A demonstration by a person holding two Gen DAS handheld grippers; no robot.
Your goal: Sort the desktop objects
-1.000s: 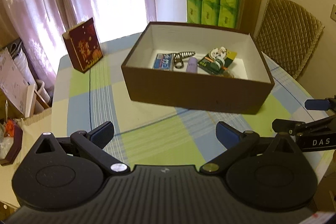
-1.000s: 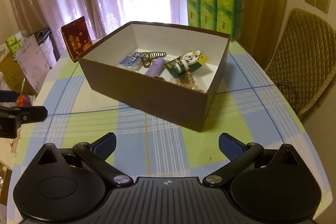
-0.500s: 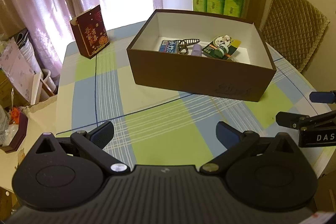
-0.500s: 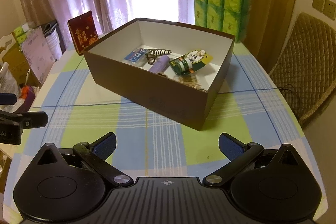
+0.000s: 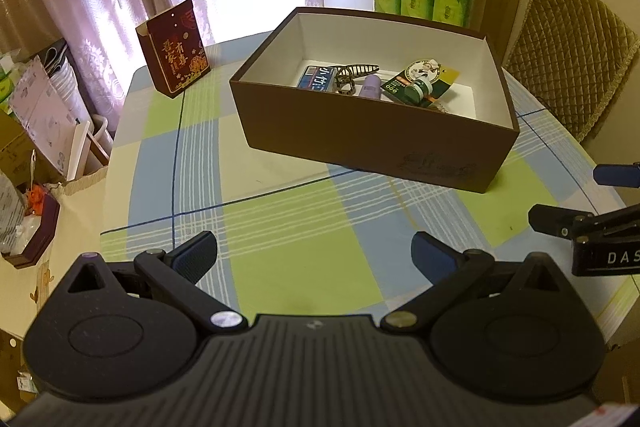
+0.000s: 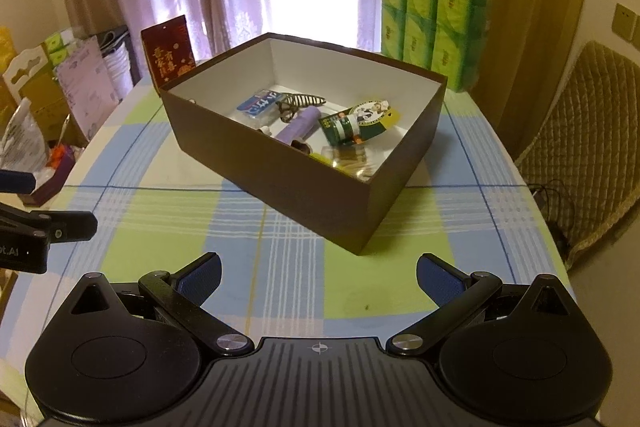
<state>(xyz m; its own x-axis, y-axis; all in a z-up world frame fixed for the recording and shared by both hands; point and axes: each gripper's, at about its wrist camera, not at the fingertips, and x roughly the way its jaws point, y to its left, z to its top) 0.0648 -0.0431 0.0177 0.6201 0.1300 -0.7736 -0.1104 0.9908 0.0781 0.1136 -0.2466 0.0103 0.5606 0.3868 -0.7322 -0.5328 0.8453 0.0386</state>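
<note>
Left wrist view shows the left tongs point(image 5: 314, 253) spread wide with nothing between them, hovering low above the checked blue, green and cream tabletop point(image 5: 280, 227). Ahead of them, well apart, stands the dark brown rectangular cardboard box with a white inside point(image 5: 372, 131), and the sorted things lie together on its floor: a blue flat packet with white lettering point(image 5: 318, 77), a striped claw hair clip point(image 5: 352, 77), a lilac cylindrical tube point(image 5: 370, 87) and a small dark green bottle on a green and yellow printed card point(image 5: 418, 87). Gathering them in one open-topped box keeps the cloth around it bare, which I judge to be the point of the sorting; no loose item shows on the cloth near either tool, so the task looks close to done.

Right wrist view gives the right tongs point(image 6: 318, 273) equally wide apart and empty, low over the cloth, with a corner of the box nearest them and its contents beyond the near wall, out of reach without a forward move. A dark red upright gift bag with gold lettering point(image 5: 174, 51) stands beside the box at the far left edge, untouched, and a stack of green tissue packs point(image 6: 434, 23) rises behind the box
</note>
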